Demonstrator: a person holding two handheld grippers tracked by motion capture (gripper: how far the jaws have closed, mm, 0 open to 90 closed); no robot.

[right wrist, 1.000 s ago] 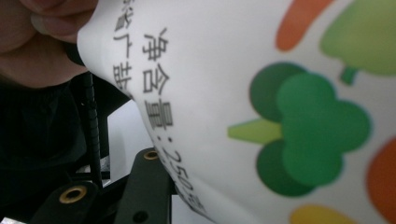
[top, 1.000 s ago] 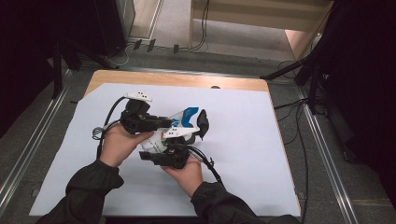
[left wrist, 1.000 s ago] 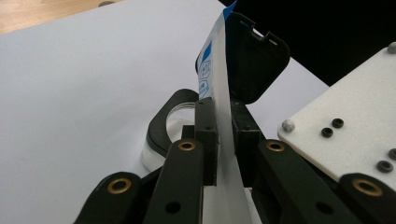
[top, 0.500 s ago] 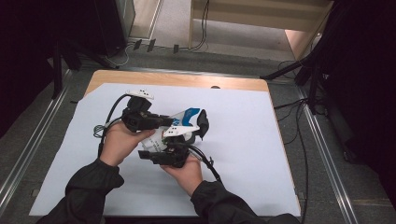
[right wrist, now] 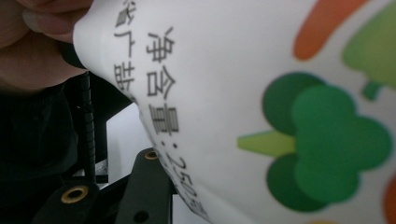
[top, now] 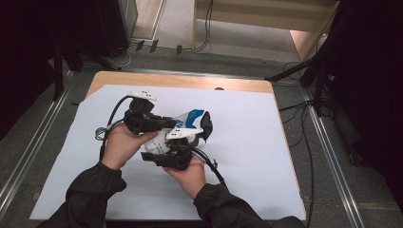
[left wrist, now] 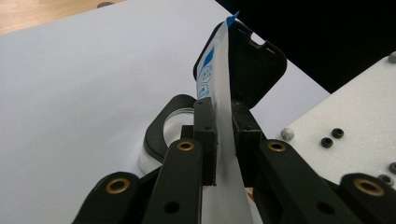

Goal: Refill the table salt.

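The left gripper (top: 164, 124) sits just left of centre in the high view, its jaws pinched tight on the thin edge of a white-and-blue pouch (top: 187, 121) — in the left gripper view the pouch (left wrist: 219, 107) stands edge-on between the two pads, pressed from both sides. Behind it in that view lies a black clip (left wrist: 254, 65) with a slot near its tip, and under it a round black ring (left wrist: 161, 130) on the white sheet (left wrist: 84, 93).

The right gripper (top: 178, 145) is just below the left one, at centre frame; its jaws have just been closing. In its own view the pouch (right wrist: 261, 107), printed with characters and green vegetables, covers the jaws — whether they grip it I cannot tell.
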